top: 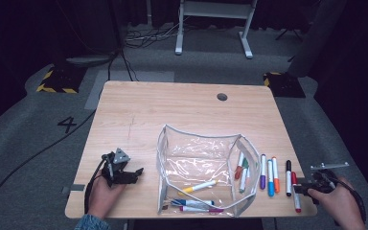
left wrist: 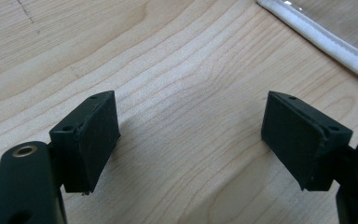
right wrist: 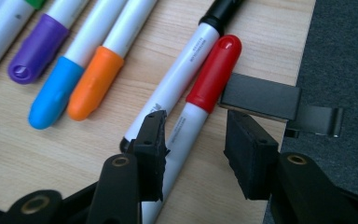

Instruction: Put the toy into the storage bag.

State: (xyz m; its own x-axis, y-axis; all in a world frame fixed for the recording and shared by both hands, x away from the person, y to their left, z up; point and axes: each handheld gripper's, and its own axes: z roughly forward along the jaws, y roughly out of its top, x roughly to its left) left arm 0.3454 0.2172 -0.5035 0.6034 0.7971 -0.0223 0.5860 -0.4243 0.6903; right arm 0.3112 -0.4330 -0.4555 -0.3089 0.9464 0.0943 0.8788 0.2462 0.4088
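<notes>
Right gripper (right wrist: 193, 149) at the near right corner of the counter (top: 172, 103); jaws released, straddling the white barrel of the red-capped marker (right wrist: 200, 100) without clamping it. The marker lies flat at the counter's right edge, touching the black-capped marker (right wrist: 186, 70) beside it. Left of these lie the orange (right wrist: 95, 79), blue (right wrist: 56, 91) and purple (right wrist: 39, 46) markers in a row. Left gripper (left wrist: 191, 140) near the left front edge, jaws released over bare wood. Clear zip pouch (top: 196, 160) stands open mid-counter between the grippers, several markers inside.
</notes>
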